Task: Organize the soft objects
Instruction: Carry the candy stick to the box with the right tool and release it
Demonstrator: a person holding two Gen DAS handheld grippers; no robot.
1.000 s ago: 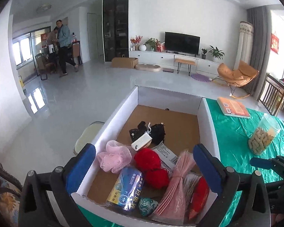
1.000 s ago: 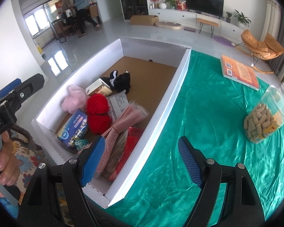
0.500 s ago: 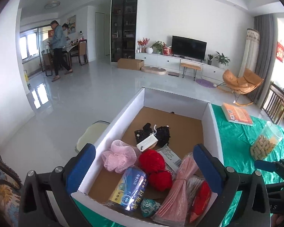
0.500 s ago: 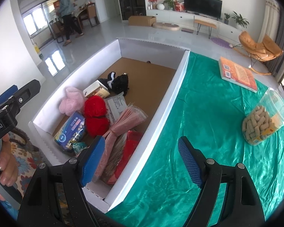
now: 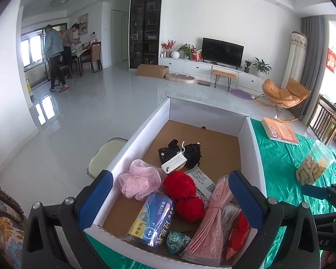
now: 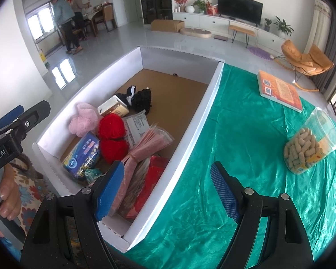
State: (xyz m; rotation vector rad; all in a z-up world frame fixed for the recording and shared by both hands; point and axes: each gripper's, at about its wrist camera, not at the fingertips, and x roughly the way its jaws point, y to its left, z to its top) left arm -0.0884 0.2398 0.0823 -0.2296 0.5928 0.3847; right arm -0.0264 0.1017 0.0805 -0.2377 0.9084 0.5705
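A white cardboard box (image 5: 248,139) (image 6: 203,116) lies on the green tablecloth (image 6: 246,139). Inside are a pink mesh puff (image 5: 138,179) (image 6: 82,121), two red yarn balls (image 5: 183,192) (image 6: 113,134), a black fabric piece (image 5: 190,152) (image 6: 141,99), a blue packet (image 5: 154,219) (image 6: 82,154), a pink bundle in clear wrap (image 5: 212,219) (image 6: 145,145), a red packet (image 6: 152,179) and a small teal item (image 5: 177,241). My left gripper (image 5: 168,201) is open above the box's near end, holding nothing. My right gripper (image 6: 168,190) is open and empty over the box's right wall.
A clear jar of beige pieces (image 6: 311,141) (image 5: 313,165) and an orange book (image 6: 280,92) (image 5: 280,131) lie on the cloth to the right. A cream stool (image 5: 105,154) stands left of the box. Two people (image 5: 58,51) stand far off by the window.
Both grippers have drawn back and risen slightly, so the box looks a little farther away. Both stay open and empty. The people in the background have walked to the window.
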